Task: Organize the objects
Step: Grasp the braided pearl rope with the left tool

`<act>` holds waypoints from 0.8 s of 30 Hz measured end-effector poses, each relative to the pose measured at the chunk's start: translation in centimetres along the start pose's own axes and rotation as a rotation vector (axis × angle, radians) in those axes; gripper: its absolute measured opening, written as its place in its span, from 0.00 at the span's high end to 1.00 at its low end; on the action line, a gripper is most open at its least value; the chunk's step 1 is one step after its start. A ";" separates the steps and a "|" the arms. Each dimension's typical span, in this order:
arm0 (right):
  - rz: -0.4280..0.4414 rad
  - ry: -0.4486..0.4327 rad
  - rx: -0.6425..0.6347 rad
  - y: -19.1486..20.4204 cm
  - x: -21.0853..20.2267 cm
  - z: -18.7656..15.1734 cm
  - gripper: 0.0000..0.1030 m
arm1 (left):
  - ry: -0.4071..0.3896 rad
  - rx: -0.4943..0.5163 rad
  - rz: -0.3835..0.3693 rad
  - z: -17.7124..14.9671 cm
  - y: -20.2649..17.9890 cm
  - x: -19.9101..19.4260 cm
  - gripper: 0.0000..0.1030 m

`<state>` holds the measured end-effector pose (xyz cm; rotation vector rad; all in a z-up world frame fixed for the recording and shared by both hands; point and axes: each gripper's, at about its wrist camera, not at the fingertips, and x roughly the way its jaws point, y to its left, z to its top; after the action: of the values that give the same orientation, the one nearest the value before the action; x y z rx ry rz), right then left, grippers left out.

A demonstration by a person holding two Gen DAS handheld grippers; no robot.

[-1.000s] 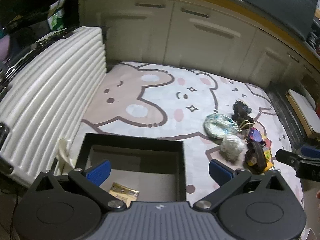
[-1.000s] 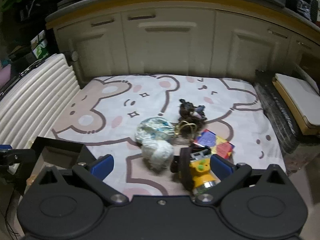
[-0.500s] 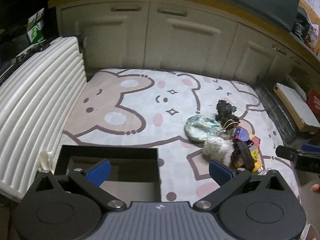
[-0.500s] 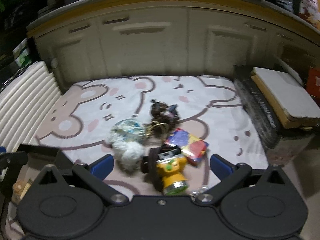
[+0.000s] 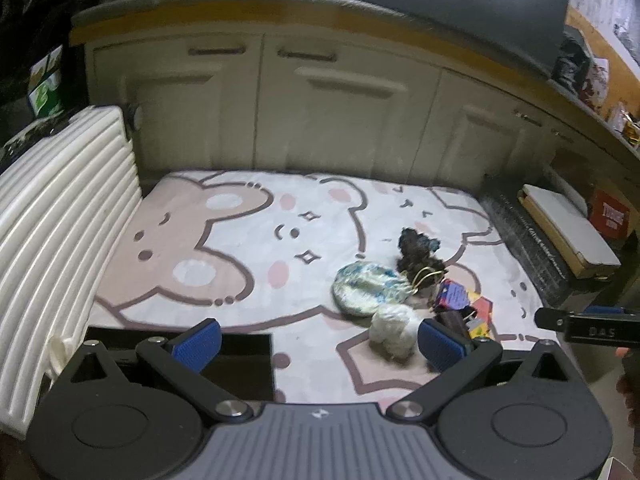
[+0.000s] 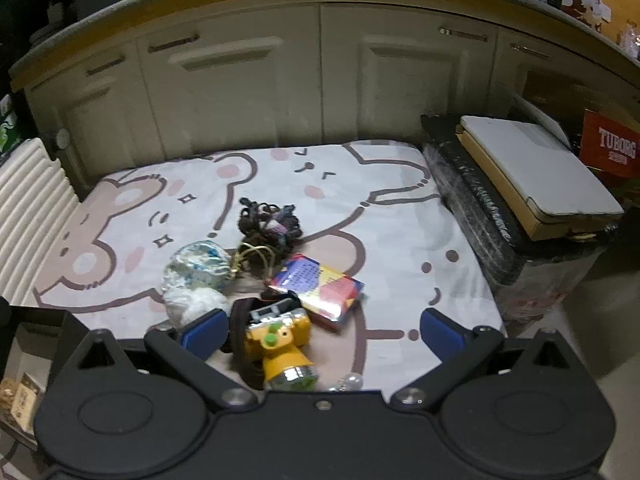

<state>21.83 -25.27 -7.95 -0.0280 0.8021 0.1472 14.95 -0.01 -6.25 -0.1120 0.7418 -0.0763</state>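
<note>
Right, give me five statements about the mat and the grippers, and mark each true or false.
1. The right gripper is open. True.
2. The yellow toy camera lies between its fingers. True.
3. The left gripper grips the white ball. False: it is open and holds nothing.
4. The colourful packet sits inside the black box. False: it lies on the mat.
5. The cupboard doors are open. False: they are shut.

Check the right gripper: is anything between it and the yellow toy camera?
Nothing visible. The right gripper is open, and the yellow toy camera already lies between its fingers on the mat, with a black strap beside it.
</note>
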 end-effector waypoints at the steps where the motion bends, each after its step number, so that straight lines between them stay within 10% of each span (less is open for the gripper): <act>1: 0.000 0.004 0.006 -0.2 0.2 0.0 0.00 | -0.007 0.009 -0.007 0.0 -0.3 0.1 0.00; 24: 0.089 0.311 0.216 -4.7 8.4 -3.0 0.26 | 0.113 0.319 -0.311 -3.5 -7.0 4.1 0.09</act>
<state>26.06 -29.19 -16.21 0.1929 1.1272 0.1412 15.42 -7.66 -10.64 0.0836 0.8111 -0.4983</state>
